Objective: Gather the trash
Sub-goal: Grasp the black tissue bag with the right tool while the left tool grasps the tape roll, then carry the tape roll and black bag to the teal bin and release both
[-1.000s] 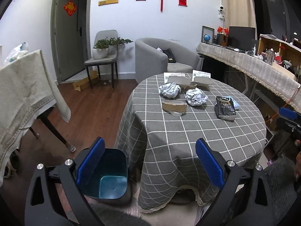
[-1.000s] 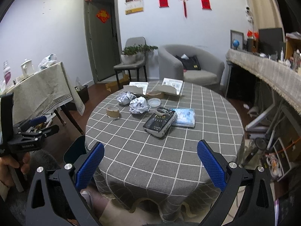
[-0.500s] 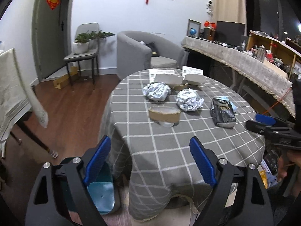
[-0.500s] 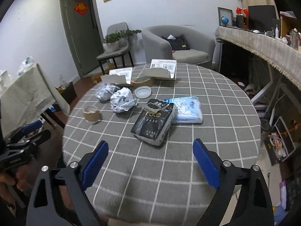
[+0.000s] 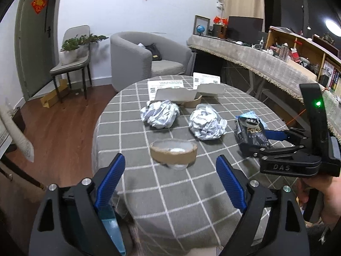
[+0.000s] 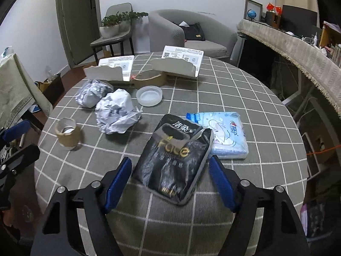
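Both sets of tongs are held wide open and empty over the near edge of the table (image 6: 245,81) — a stance judged to suit reaching in for trash. The black tissue pack (image 6: 174,157) is framed between the blue pads of the right tongs (image 6: 170,183), not yet gripped. The cardboard tape roll (image 5: 173,153) lies just ahead of the left tongs (image 5: 170,181), with two crumpled paper balls (image 5: 159,116) beyond.

I see a black crinkled plastic tissue pack (image 6: 172,160) lying flat, overlapping a light-blue plastic tissue pack (image 6: 228,134). Two crumpled white paper balls (image 6: 116,113) sit near a brown cardboard tape roll (image 5: 173,154), upright on the desk.
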`<act>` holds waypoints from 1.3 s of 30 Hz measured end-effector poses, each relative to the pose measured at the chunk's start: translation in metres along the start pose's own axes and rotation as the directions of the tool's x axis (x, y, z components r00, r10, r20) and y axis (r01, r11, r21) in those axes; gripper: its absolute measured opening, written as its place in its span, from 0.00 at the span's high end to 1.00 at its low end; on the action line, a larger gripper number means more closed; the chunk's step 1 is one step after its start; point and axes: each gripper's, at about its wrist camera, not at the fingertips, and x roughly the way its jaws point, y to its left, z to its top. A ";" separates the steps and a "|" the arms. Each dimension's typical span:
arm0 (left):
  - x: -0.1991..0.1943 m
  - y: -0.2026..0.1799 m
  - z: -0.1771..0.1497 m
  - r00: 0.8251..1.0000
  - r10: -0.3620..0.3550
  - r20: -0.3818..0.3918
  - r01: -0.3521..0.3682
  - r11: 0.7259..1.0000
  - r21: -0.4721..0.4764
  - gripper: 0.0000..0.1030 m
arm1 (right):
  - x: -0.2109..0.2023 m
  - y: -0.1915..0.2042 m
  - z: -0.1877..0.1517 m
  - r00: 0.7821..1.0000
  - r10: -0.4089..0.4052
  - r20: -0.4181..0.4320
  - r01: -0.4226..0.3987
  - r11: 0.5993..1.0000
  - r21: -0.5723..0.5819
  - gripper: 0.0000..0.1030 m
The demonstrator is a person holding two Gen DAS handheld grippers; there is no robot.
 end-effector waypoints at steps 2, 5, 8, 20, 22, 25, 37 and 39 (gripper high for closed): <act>0.007 0.002 0.002 1.000 -0.009 -0.010 0.009 1.000 0.000 0.10 | 0.006 -0.001 0.000 1.000 0.008 -0.013 -0.007 1.000 0.001 0.29; 0.018 0.005 0.004 1.000 0.008 -0.028 -0.008 1.000 0.017 0.10 | 0.007 -0.002 -0.001 1.000 0.020 -0.005 -0.020 1.000 0.005 0.35; 0.024 0.006 0.007 1.000 0.006 -0.030 -0.005 1.000 0.021 0.10 | 0.004 -0.008 -0.002 0.999 0.040 0.008 -0.040 0.999 0.028 0.40; 0.044 0.005 0.013 0.998 -0.011 -0.059 0.011 1.000 0.006 0.12 | -0.039 -0.028 0.010 0.967 0.119 0.226 -0.154 0.978 0.143 0.44; 0.049 0.008 0.013 0.997 -0.027 -0.070 0.025 0.999 -0.022 0.16 | -0.040 -0.024 0.010 0.962 0.133 0.238 -0.168 0.977 0.134 0.44; 0.057 0.012 0.012 0.995 -0.038 -0.093 0.034 0.999 -0.043 0.24 | -0.038 -0.016 0.010 0.963 0.152 0.223 -0.179 0.978 0.106 0.44; 0.019 0.020 0.014 0.998 -0.065 -0.017 0.063 0.996 -0.070 0.37 | -0.047 0.021 0.023 0.947 0.212 0.243 -0.217 0.976 -0.005 0.44; 0.011 0.021 0.012 0.999 -0.050 -0.017 0.049 0.997 -0.056 0.37 | -0.046 0.031 0.026 0.944 0.225 0.242 -0.228 0.974 -0.015 0.44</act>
